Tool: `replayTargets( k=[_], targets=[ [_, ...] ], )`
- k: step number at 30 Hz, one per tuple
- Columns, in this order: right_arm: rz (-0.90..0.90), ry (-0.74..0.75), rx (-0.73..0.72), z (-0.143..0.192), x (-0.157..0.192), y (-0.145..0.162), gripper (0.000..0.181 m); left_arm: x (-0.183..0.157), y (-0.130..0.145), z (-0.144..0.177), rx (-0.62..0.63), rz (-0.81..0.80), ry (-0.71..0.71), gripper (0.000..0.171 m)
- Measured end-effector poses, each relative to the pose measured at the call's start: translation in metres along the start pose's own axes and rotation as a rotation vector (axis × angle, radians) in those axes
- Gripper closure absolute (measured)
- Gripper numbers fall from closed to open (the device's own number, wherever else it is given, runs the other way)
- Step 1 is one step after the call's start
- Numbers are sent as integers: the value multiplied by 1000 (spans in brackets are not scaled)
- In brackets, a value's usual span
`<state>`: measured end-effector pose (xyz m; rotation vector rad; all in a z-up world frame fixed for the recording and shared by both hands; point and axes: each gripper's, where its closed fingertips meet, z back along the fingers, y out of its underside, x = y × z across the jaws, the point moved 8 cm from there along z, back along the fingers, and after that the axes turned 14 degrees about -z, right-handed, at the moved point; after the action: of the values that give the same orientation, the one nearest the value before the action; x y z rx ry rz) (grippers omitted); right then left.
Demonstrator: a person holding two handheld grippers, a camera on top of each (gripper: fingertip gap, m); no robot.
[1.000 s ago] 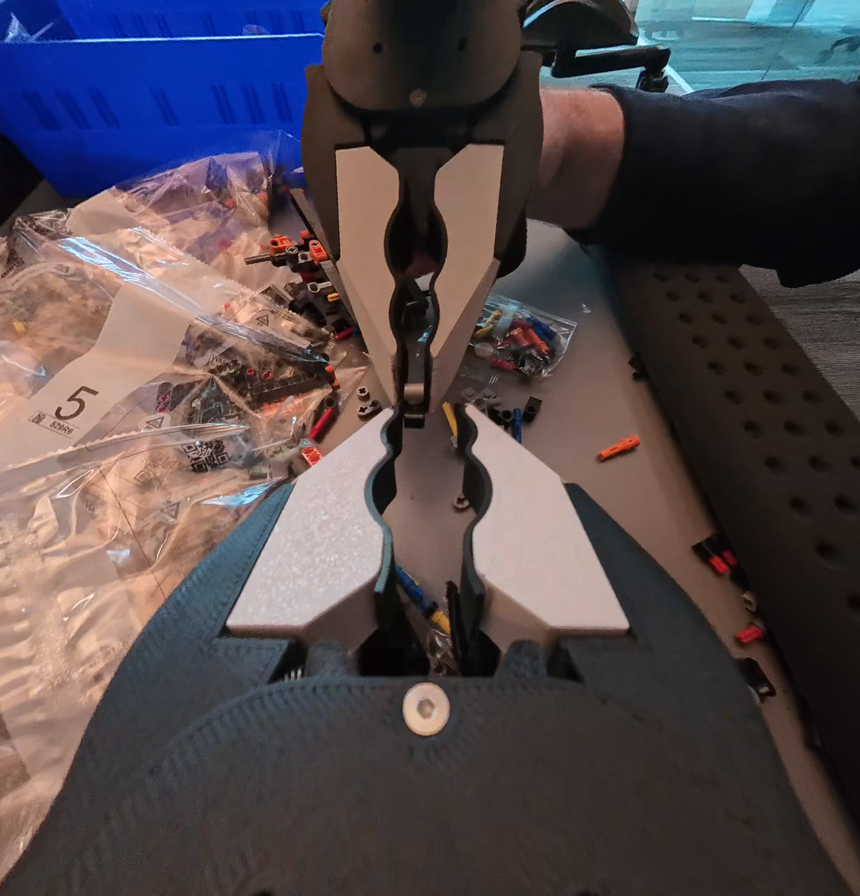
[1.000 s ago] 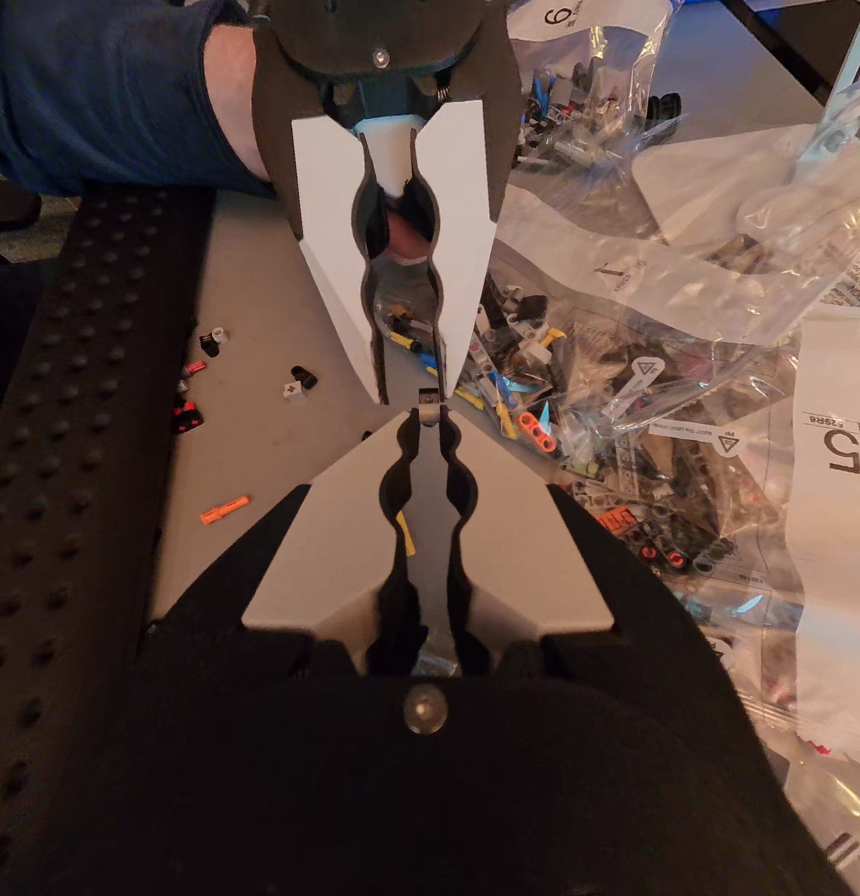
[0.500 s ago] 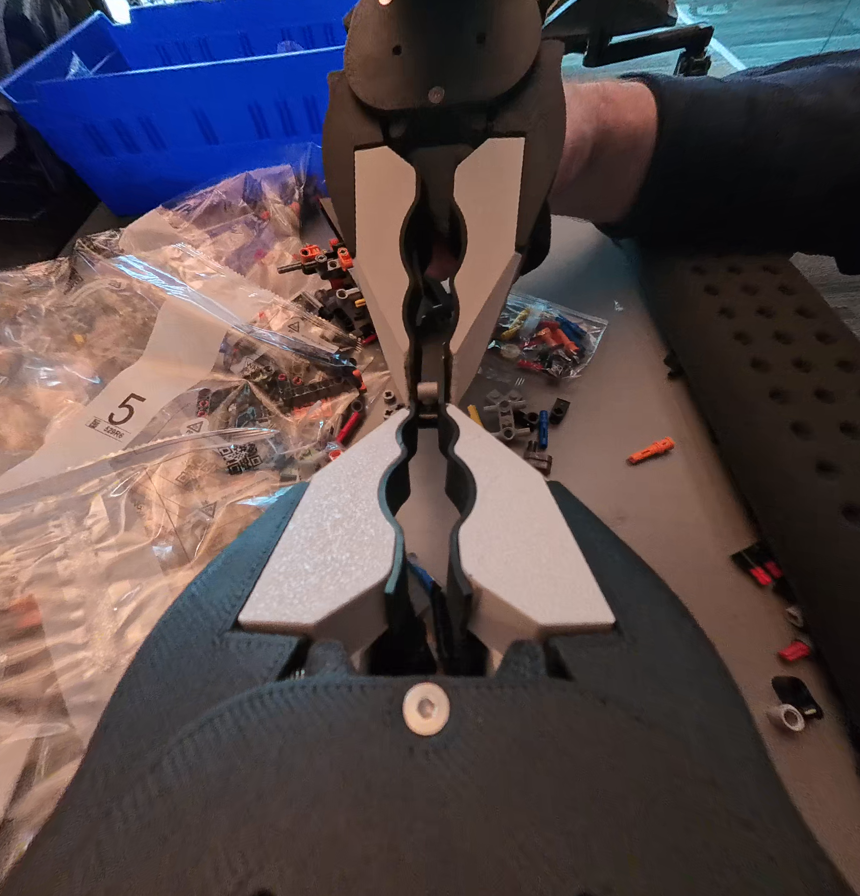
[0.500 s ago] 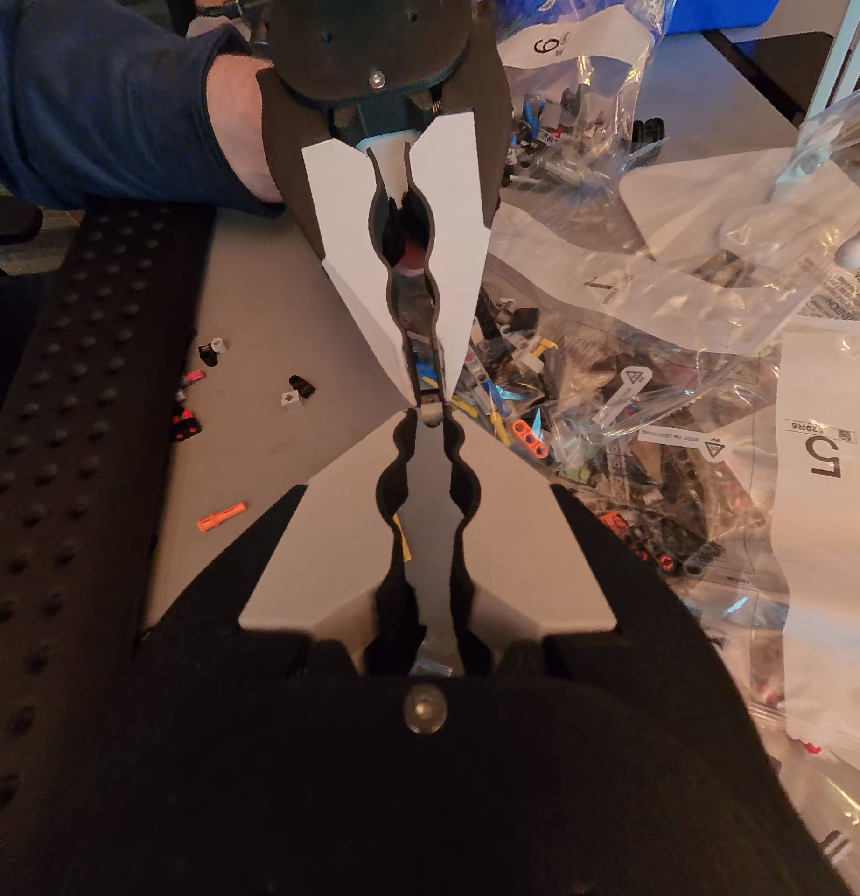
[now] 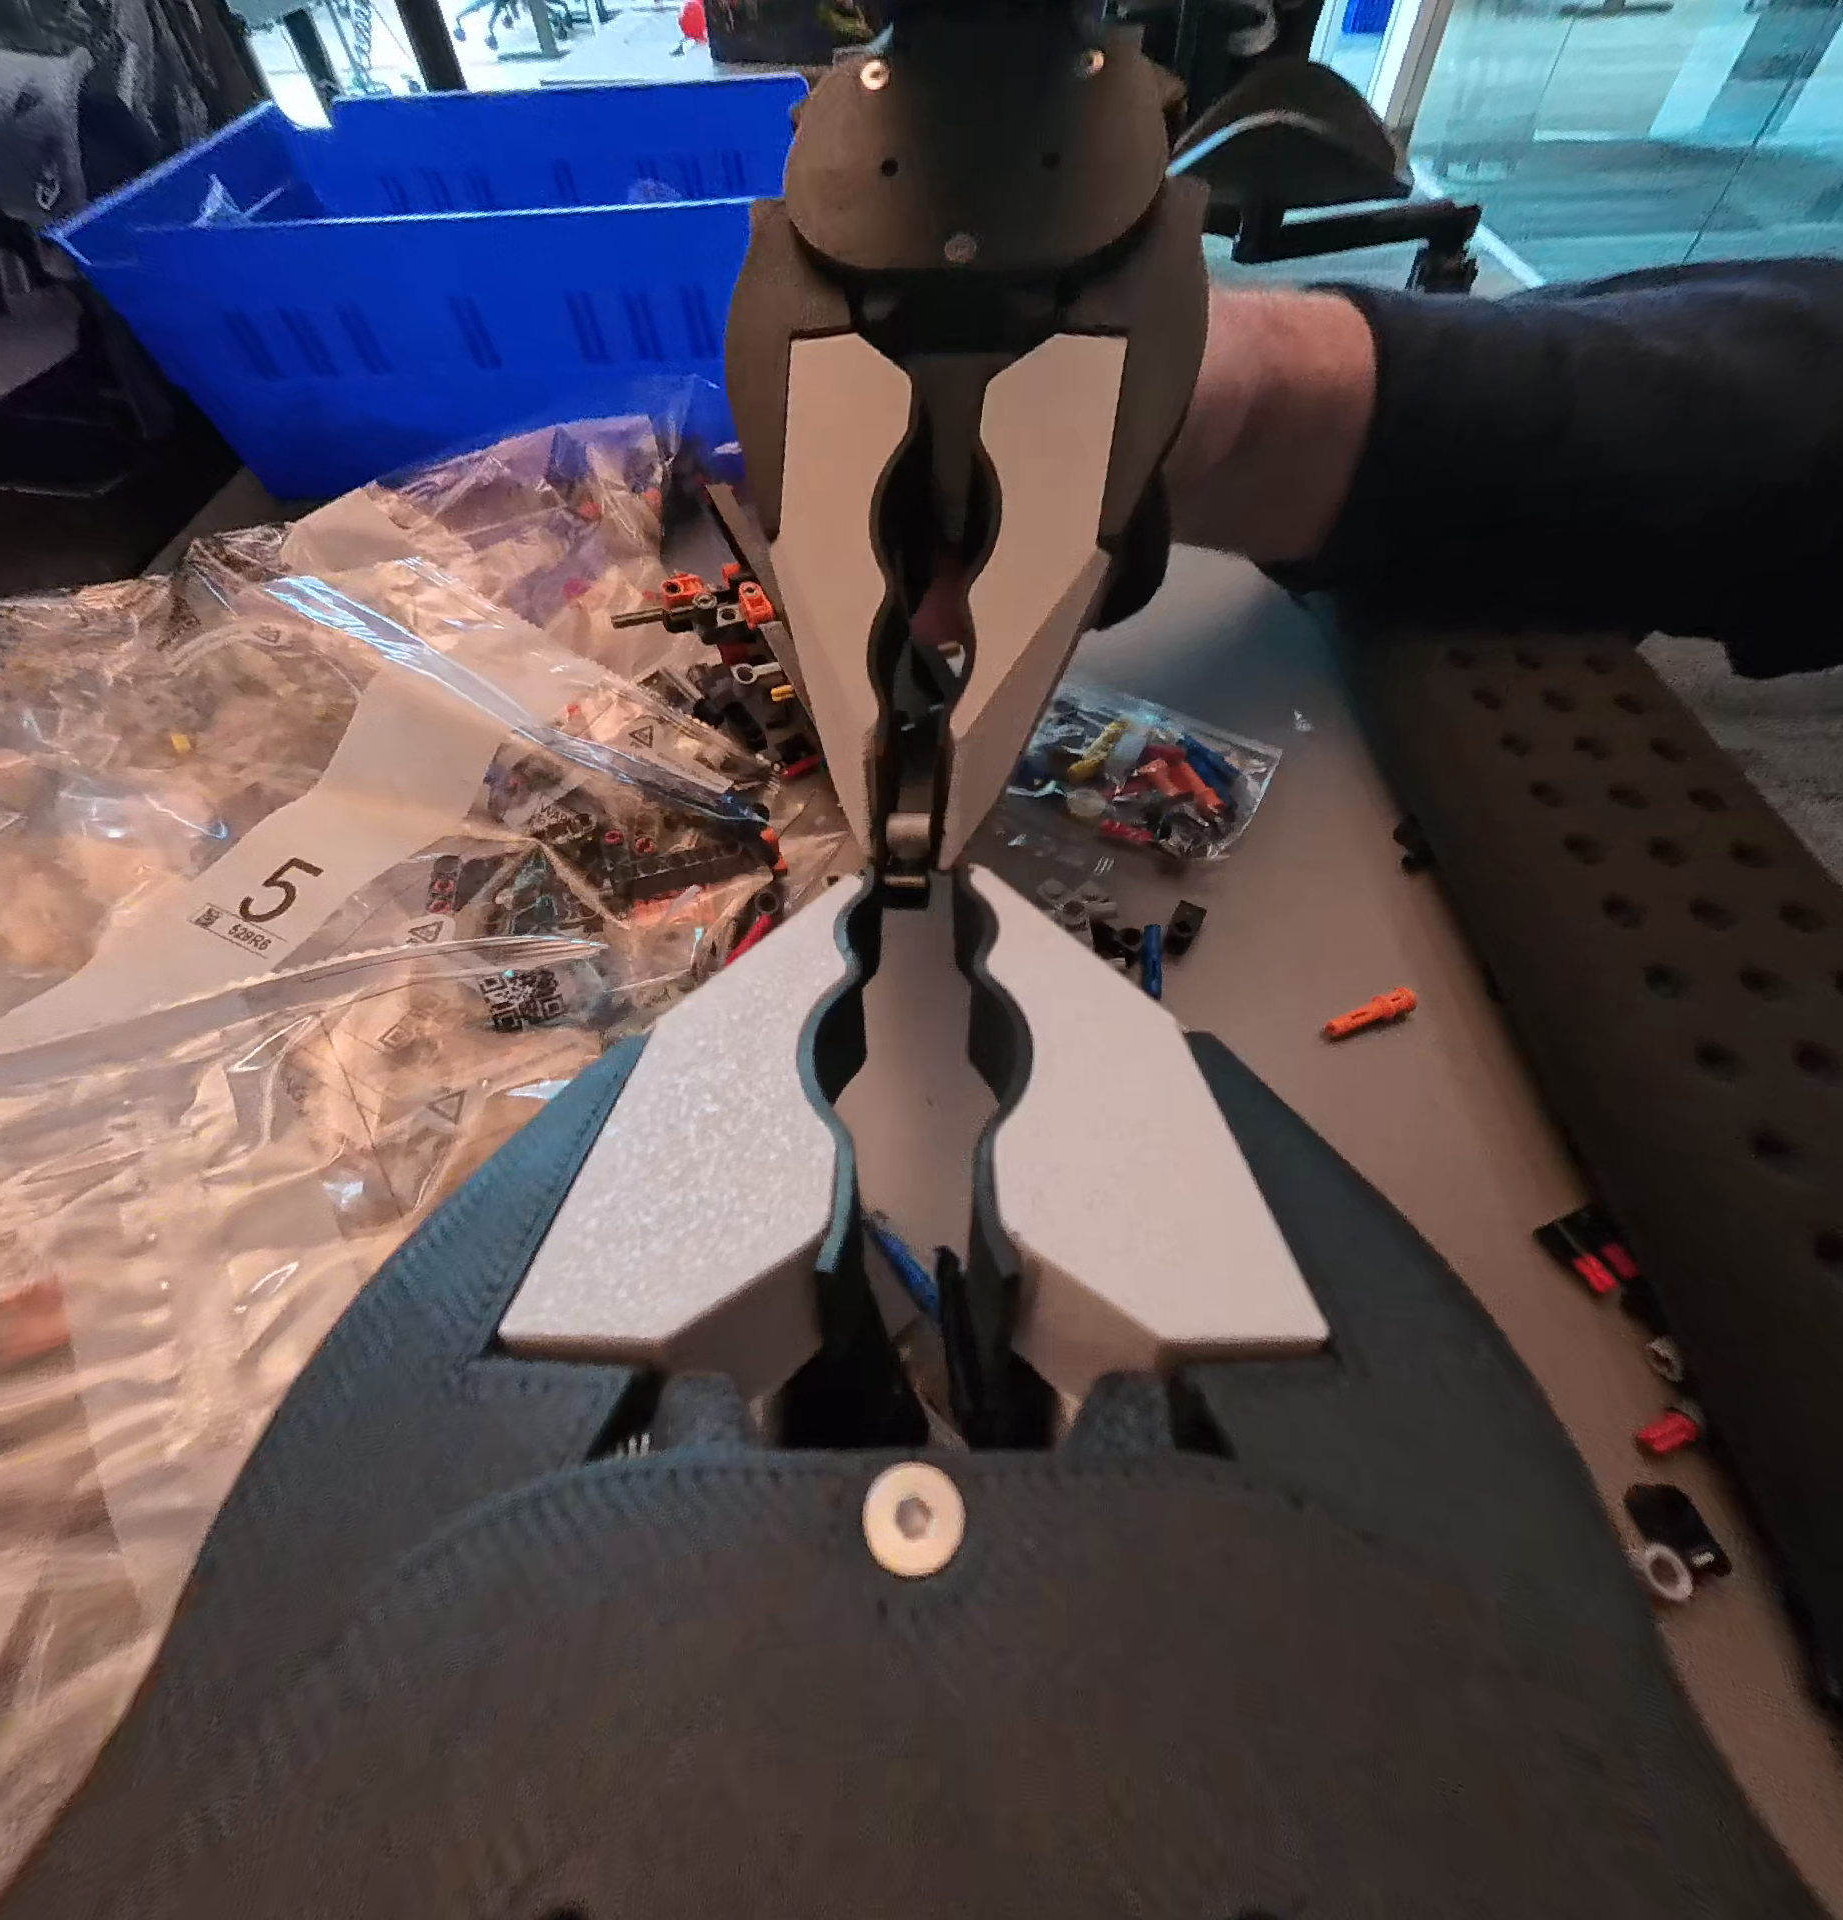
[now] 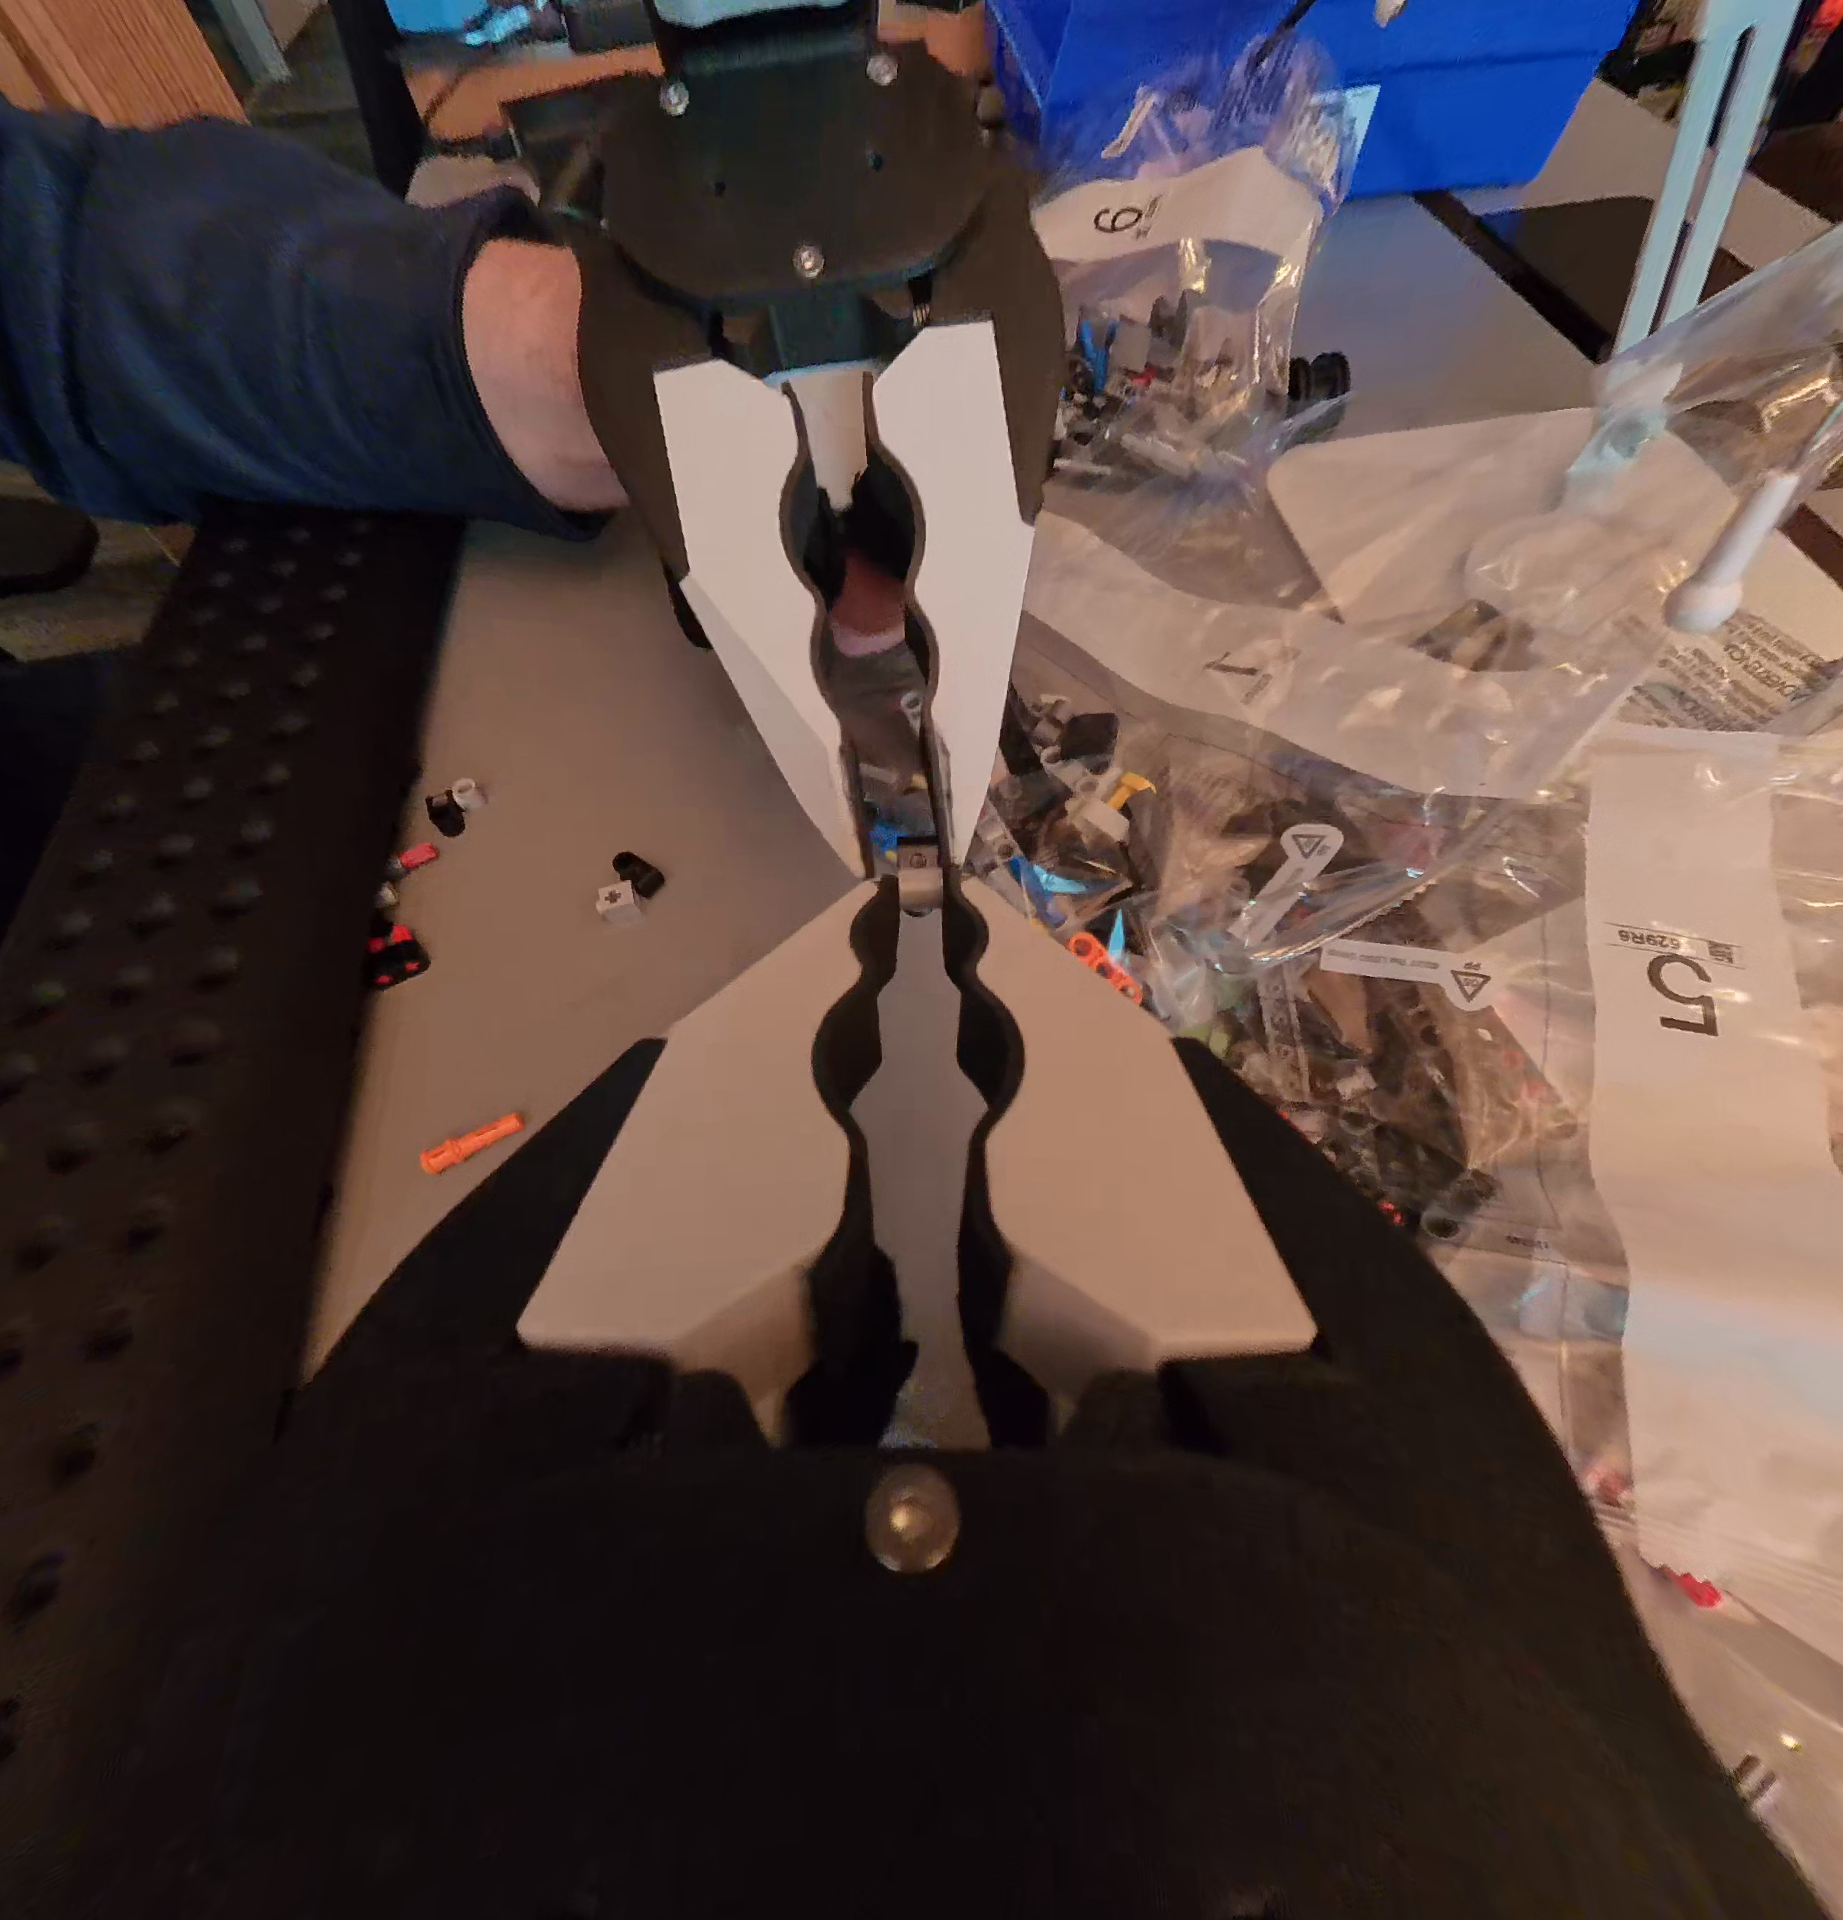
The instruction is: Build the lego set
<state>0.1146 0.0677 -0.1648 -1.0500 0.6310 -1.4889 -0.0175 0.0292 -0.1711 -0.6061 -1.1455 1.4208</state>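
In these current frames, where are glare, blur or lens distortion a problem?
Left wrist view: glare on the plastic bags, fisheye bending of the blue bin. Right wrist view: dimmer, the gripper body nearly black, bags reflective, edges slightly soft.

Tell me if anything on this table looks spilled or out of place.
Yes. Small loose pieces lie scattered on the bare grey table outside the bags: an orange pin, and red and black bits along the edge by the perforated black mat. They could roll off. Nothing looks damaged.
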Motion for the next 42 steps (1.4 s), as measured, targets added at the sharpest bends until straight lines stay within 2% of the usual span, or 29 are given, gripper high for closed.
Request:
replayTargets(
  k=[5,17,27,42],
  targets=[
    [-30,-43,-87,8,0,-6,176,0,3,-3,12,24,6,157],
    [-36,-82,-97,6,2,-6,176,-1,-3,-4,-74,36,15,164],
    [-30,-65,-71,3,2,-4,174,-2,-1,-5,-17,-4,0,166],
    [18,-42,-75,4,5,-6,175,-2,-2,-4,-10,-5,13,166]
  ],
)
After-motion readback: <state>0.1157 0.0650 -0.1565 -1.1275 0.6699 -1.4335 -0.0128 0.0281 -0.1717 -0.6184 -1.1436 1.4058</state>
